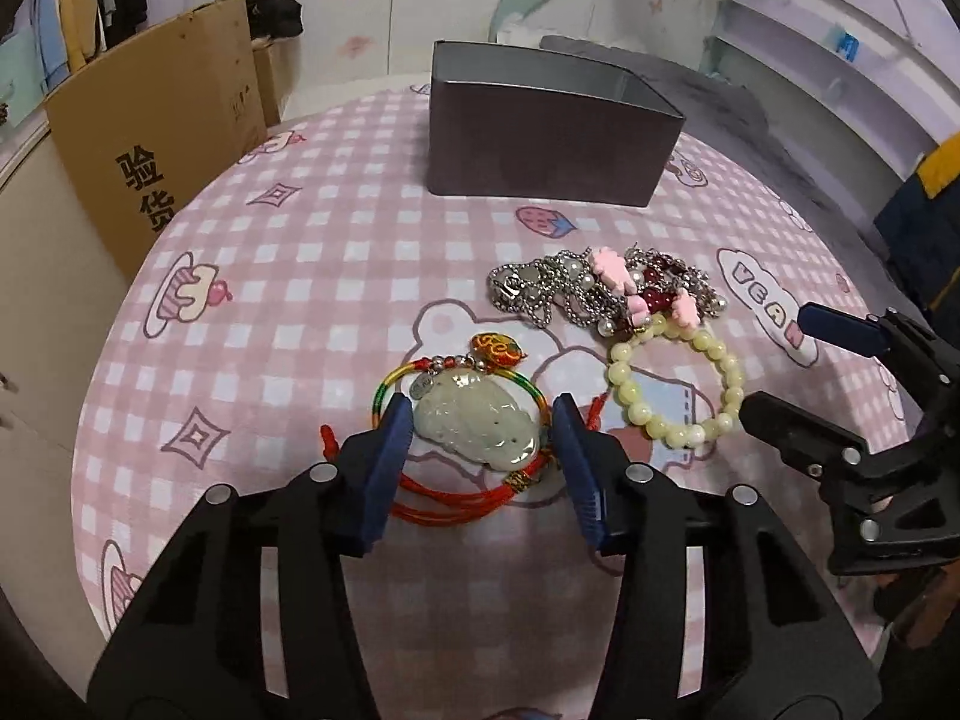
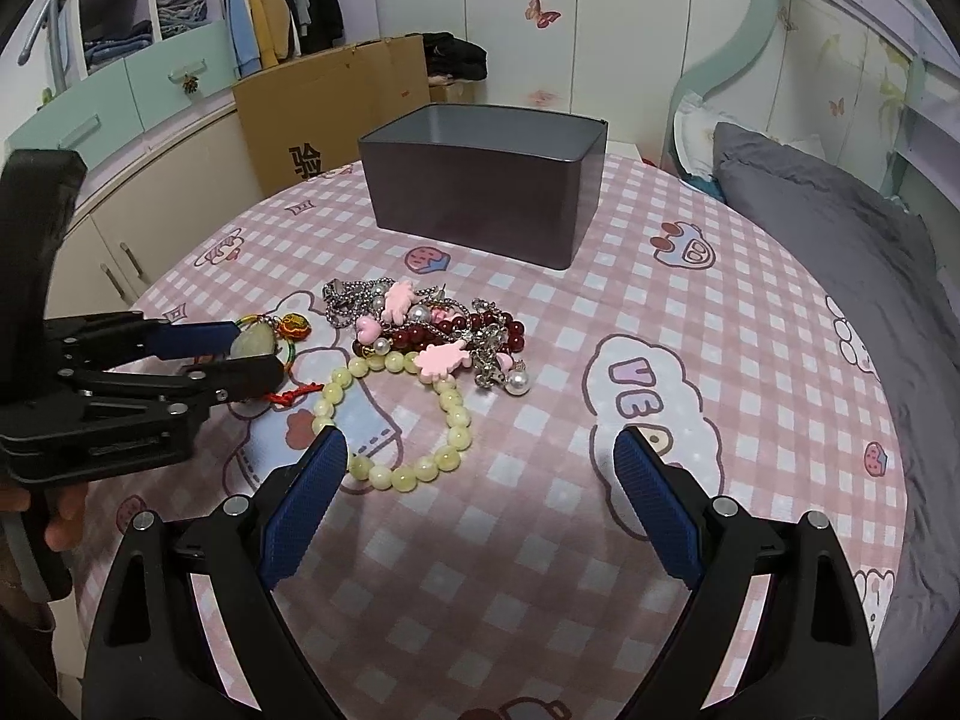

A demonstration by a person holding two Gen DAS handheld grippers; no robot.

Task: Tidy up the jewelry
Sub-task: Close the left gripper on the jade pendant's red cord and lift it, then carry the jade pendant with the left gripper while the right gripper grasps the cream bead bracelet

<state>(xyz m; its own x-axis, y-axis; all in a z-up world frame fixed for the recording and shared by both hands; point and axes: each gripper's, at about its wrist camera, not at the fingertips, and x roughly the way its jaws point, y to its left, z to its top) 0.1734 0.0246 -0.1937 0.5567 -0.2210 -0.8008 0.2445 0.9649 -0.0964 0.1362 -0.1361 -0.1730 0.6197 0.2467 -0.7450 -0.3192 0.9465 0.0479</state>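
1. my left gripper (image 1: 483, 429) sits low over the pink checked cloth (image 1: 312, 276) on the counter, jaws partly apart, one blue pad on either side of the jade pendant (image 1: 474, 426). i cannot tell whether the pads touch it; nothing is lifted.
2. the pendant lies flat on the cloth, strung on a red and multicolour cord (image 1: 456, 495) with a small orange charm (image 1: 495, 348) at its far end.
3. my right gripper (image 2: 480, 462) has its jaws spread wide and grips nothing; the left pad is just beside the pale yellow bead bracelet (image 2: 396, 414).
4. just beyond the bracelet, touching it, a tangled pile (image 2: 432, 324): silver chains, dark red beads, pink charms, pearls.
5. the grey open box (image 2: 480, 192) stands farther back on the cloth, well apart from the jewelry.
6. a cardboard carton (image 2: 324, 114) leans behind the counter.
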